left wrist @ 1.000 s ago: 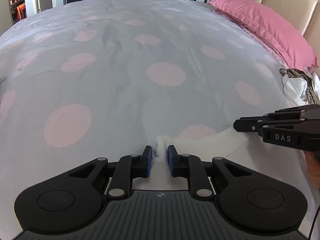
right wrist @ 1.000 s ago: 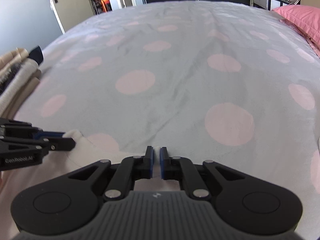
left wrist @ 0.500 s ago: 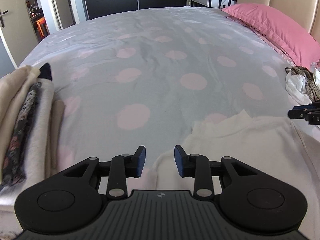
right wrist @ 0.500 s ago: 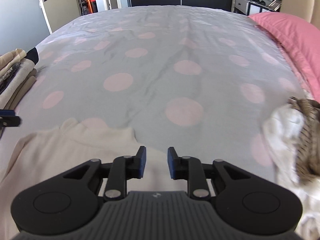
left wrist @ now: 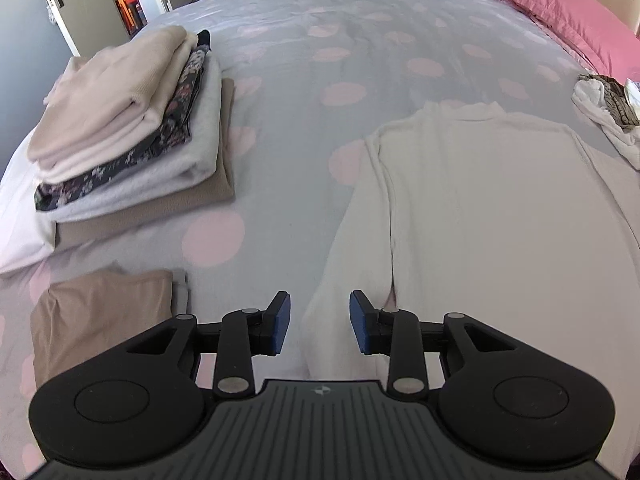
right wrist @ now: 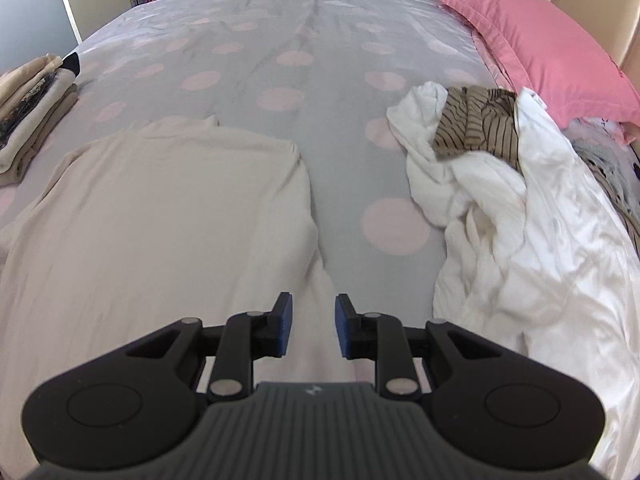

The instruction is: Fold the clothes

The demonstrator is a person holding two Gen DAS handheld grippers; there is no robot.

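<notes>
A cream top (left wrist: 488, 200) lies spread flat on the dotted bed (left wrist: 304, 80), filling the centre-right of the left view. Both the left tongs (left wrist: 319, 322) and right tongs (right wrist: 311, 325) have just been opening and stand spread, pinching nothing, above its sleeves. Folded stack (left wrist: 128, 120) sits upper left.

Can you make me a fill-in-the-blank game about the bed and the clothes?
1. The cream top lies spread flat on the ____.
2. The pillow by the headboard is ____.
3. The bedspread is grey with pink ____.
4. The striped brown garment sits on a crumpled ____ cloth.

Missing words: bed; pink; dots; white
</notes>
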